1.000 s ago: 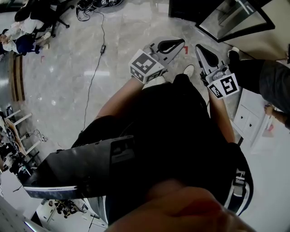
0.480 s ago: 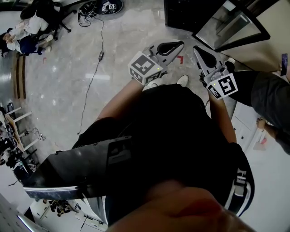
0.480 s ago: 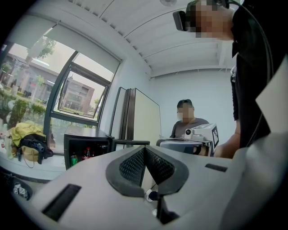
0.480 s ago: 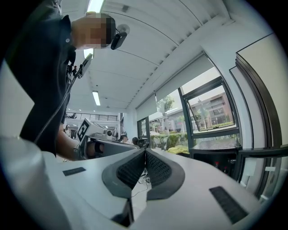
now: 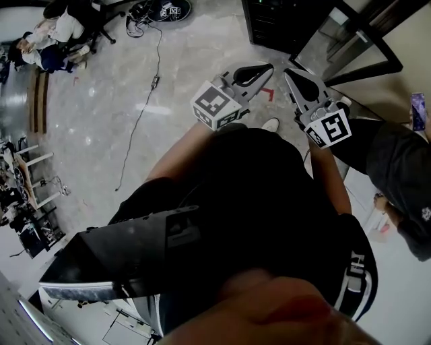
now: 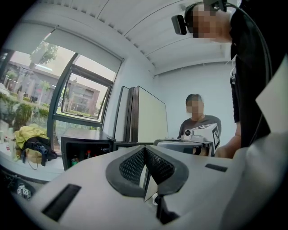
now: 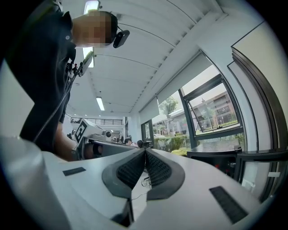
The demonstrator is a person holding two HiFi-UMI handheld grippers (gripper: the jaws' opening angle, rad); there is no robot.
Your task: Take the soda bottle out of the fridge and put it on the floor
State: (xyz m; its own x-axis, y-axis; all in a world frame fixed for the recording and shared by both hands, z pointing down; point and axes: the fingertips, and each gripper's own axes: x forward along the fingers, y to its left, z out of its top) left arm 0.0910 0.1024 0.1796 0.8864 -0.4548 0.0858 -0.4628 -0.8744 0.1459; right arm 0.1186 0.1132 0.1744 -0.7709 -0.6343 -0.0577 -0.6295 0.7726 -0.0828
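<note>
A small black fridge [image 5: 279,20] stands at the top of the head view, its glass door [image 5: 353,40] swung open to the right. In the left gripper view the open fridge [image 6: 85,150] sits low under the window, and small bottles [image 6: 88,155] show dimly inside; which one is the soda bottle I cannot tell. My left gripper [image 5: 270,66] and right gripper [image 5: 288,71] are held side by side in front of my body and point at the fridge. Each has its jaws shut with nothing between them, in the left gripper view [image 6: 144,150] and the right gripper view [image 7: 145,152].
A person in dark trousers [image 5: 394,151] stands close on the right, next to the fridge door, and shows again in the left gripper view [image 6: 198,121]. A black cable [image 5: 145,94] runs across the marble floor [image 5: 101,135]. Seated people and chairs [image 5: 57,37] fill the far upper left.
Both grippers have moved forward together, and the fridge with its open door has come further into the head view and nearer. Their jaws have stayed shut.
</note>
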